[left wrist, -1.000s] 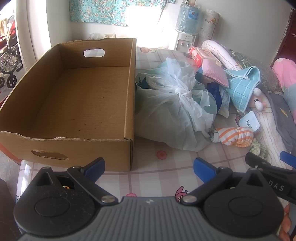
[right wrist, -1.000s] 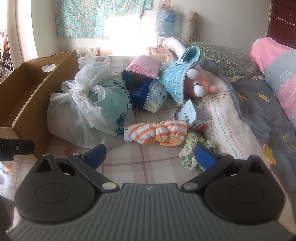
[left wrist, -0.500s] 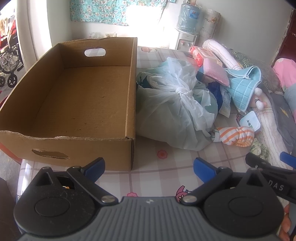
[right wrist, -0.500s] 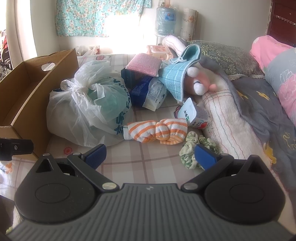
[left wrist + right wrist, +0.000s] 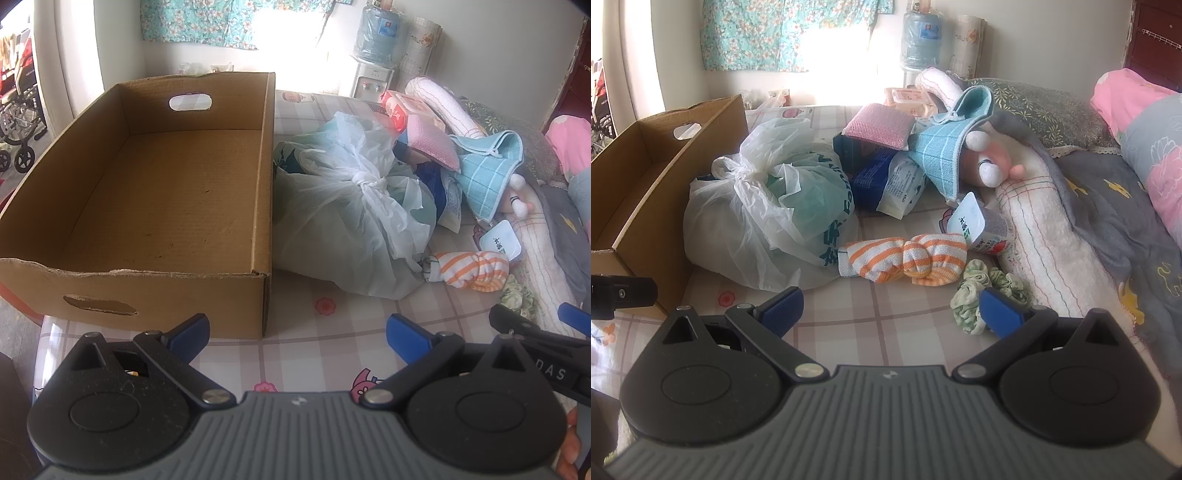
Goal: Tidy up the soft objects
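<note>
Brown corrugated cardboard box (image 5: 155, 206) is seen empty on the checked tabletop (image 5: 325, 354), with a knotted translucent plastic bag (image 5: 764, 218) touching its right wall. An orange-and-white striped knitted sock bundle (image 5: 905, 260) lies just beside the bag, a green fabric scrunchie (image 5: 975, 295) near it. Left claw (image 5: 299, 334) and right claw (image 5: 890, 308) are both held wide apart, nothing gripped.

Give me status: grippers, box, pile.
Left gripper open, holding nothing. Right gripper open, holding nothing. Cardboard box has nothing inside; striped sock and green scrunchie on the bed just ahead of right gripper. Tied plastic bag sits against the box.
</note>
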`<state>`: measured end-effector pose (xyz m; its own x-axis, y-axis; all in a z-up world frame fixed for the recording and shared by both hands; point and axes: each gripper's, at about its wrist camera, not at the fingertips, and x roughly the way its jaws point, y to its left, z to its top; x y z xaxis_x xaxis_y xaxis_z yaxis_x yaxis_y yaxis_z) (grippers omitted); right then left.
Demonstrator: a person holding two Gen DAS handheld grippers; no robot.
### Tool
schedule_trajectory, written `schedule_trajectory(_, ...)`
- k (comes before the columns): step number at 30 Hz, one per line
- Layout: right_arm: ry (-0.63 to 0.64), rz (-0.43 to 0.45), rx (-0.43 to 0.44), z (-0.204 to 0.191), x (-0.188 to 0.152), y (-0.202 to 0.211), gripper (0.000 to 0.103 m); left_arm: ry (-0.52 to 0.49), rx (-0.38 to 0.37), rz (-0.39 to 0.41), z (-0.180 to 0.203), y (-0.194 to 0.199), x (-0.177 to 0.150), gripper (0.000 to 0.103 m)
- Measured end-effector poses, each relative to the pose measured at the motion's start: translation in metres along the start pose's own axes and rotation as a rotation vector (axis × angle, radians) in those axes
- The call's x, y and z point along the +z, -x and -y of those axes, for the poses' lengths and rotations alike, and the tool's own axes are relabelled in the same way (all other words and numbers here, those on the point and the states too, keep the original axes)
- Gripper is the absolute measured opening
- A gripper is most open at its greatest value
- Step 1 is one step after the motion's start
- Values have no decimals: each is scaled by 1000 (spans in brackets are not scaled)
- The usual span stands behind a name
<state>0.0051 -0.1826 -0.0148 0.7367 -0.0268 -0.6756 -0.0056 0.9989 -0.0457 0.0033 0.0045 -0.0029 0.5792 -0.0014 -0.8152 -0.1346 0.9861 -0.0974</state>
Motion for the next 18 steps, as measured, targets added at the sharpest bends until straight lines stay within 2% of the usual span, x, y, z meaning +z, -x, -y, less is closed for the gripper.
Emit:
schedule_trajectory(13, 0, -2, -1, 0, -1, 0, 102, -1, 1, -1, -3, -2, -1, 102)
schedule_trajectory(18, -24, -4, -5, 6, -3, -3, 102, -37, -5, 18, 4, 1, -2, 102)
